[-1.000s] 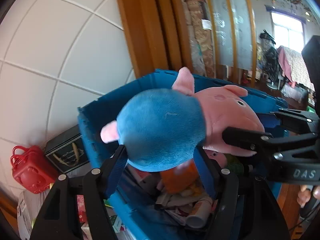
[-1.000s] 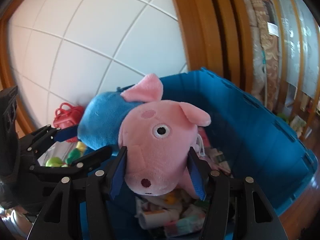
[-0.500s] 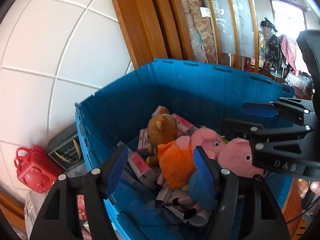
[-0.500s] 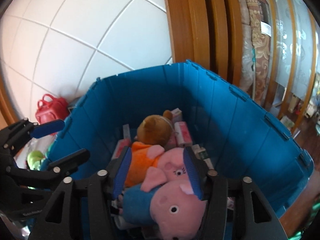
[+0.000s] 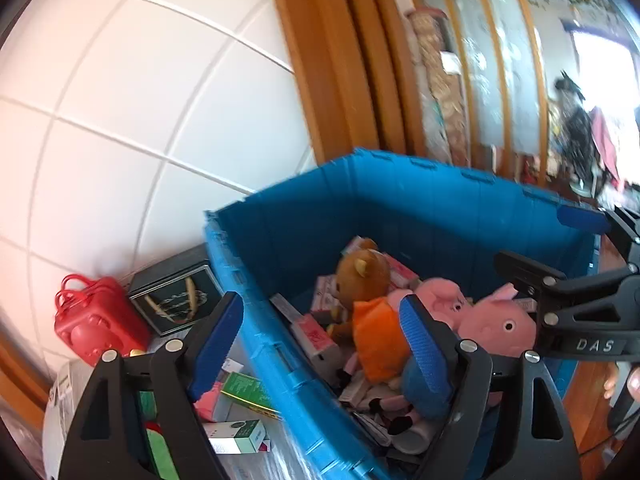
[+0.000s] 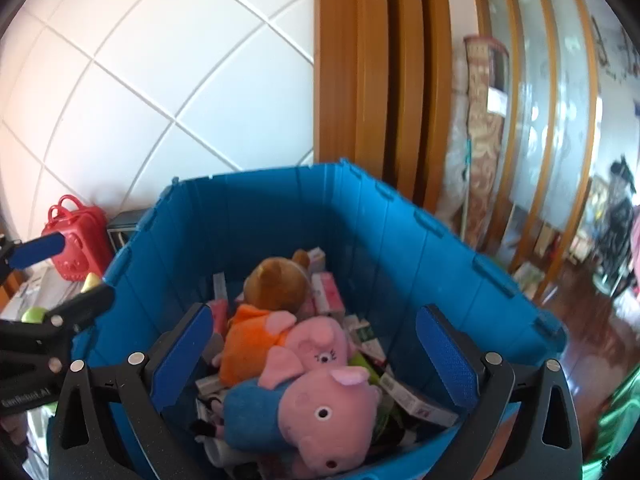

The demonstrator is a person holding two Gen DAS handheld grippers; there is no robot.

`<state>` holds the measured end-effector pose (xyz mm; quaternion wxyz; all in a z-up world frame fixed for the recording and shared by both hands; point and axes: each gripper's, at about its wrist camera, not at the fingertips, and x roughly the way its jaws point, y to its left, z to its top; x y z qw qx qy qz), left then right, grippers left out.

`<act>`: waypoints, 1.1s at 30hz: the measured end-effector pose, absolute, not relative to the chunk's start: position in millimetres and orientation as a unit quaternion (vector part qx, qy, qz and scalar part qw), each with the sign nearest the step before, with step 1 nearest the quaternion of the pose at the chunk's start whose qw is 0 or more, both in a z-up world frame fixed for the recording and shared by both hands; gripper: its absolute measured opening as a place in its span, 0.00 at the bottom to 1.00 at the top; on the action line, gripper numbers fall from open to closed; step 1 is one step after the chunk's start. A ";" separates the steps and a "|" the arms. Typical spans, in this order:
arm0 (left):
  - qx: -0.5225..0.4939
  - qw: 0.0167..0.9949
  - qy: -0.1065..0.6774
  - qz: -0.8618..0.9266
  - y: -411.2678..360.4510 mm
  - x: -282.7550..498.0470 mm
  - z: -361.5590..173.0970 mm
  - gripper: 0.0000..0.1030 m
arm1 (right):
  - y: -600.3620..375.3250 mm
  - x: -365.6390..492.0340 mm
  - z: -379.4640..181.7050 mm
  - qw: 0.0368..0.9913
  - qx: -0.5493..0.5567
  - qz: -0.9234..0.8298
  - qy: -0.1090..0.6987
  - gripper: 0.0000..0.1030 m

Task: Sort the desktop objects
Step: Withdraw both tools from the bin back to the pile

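**Legible markings**

White capitals "DAS" stand on the black body of the right gripper (image 5: 560, 248), seen in the left wrist view. Pale lettering on the left gripper's (image 6: 60, 268) black body is blurred. Print on the small boxes (image 5: 240, 436) is unreadable.

A lived-in family home: a blue crate (image 6: 420, 248) of plush toys (image 6: 304, 408) stands by a white tiled wall (image 6: 160, 80), wooden door frame (image 6: 372, 80) and dark wood floor (image 6: 592, 320).

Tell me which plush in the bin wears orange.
The pig plush in the middle, lying between the brown bear and the blue-dressed pig.
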<state>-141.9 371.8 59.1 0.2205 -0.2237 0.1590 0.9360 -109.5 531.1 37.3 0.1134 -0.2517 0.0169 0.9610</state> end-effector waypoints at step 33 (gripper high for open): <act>-0.306 -0.072 -0.003 0.949 -29.2 -99.3 -60.1 0.94 | 224.9 -134.9 1.4 -0.107 -0.231 0.967 -0.020 1.00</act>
